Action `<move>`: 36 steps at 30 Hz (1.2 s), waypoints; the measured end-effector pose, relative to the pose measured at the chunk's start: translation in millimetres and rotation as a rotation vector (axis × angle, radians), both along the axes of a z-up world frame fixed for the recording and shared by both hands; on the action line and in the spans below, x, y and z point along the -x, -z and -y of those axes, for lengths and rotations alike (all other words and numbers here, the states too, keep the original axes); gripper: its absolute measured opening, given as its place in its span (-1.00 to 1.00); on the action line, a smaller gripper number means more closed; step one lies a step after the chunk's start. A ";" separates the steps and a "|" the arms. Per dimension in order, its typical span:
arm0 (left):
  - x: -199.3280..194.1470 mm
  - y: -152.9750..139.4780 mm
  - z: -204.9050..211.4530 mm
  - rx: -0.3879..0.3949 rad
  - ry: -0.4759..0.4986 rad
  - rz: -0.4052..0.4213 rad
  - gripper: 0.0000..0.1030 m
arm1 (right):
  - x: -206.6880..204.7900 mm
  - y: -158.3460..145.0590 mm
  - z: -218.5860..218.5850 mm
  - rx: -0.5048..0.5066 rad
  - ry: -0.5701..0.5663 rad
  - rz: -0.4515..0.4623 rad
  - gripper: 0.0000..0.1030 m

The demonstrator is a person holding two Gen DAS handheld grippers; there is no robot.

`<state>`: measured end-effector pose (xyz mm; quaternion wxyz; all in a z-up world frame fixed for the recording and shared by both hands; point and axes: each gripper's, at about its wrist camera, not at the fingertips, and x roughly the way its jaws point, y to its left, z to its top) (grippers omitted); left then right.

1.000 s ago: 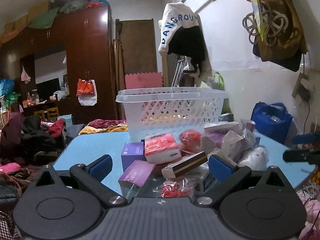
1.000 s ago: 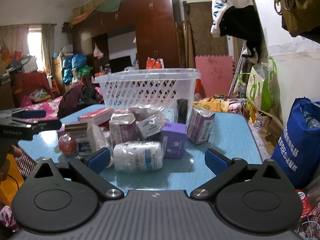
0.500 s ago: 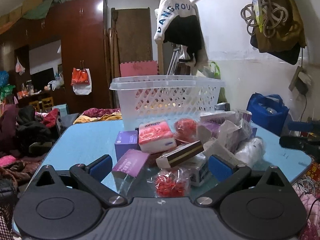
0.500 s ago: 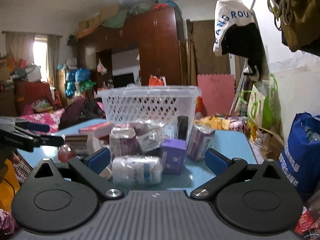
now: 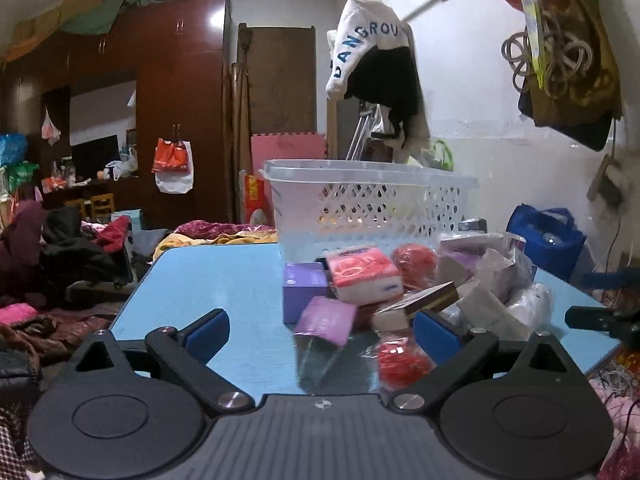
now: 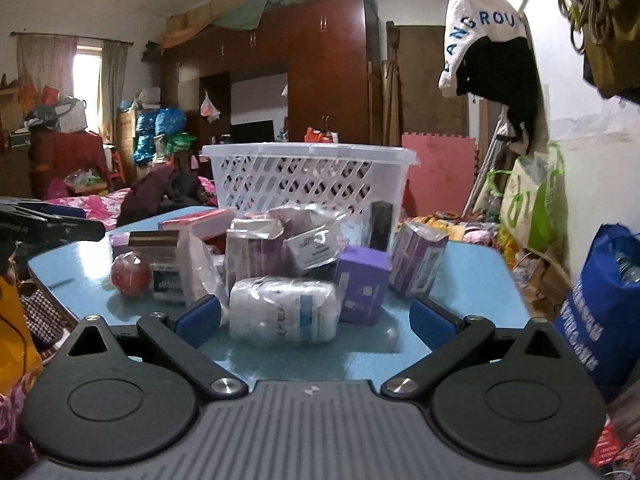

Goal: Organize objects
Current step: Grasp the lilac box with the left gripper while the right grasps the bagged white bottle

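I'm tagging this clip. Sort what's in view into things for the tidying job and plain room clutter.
For the job: white basket; pink tissue pack; purple box; white wrapped roll; red ball; both open grippers, left and right.

Clutter: blue bag; hanging hoodie; wardrobe.

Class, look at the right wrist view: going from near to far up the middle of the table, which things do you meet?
White wrapped roll → purple box → white lattice basket, all on the blue table.
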<state>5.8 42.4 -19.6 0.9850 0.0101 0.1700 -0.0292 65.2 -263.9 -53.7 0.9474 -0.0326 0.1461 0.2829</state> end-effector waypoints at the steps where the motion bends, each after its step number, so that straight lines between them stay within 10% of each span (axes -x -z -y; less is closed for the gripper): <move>1: -0.4 1.3 -2.2 -0.008 -0.002 -0.002 0.95 | -0.3 1.6 -0.3 -0.007 -0.016 -0.007 1.00; 19: -38.4 27.1 -5.5 -0.013 -0.053 -0.062 0.39 | -19.9 17.0 -22.2 -0.009 -0.044 -0.062 0.46; 24: -37.3 29.8 0.4 -0.032 -0.040 -0.061 -0.23 | -13.4 15.0 -17.0 0.000 -0.033 -0.042 0.44; 36: -29.7 7.1 -9.8 0.015 -0.076 0.012 -0.23 | -12.1 -9.0 12.9 -0.054 0.035 0.005 0.44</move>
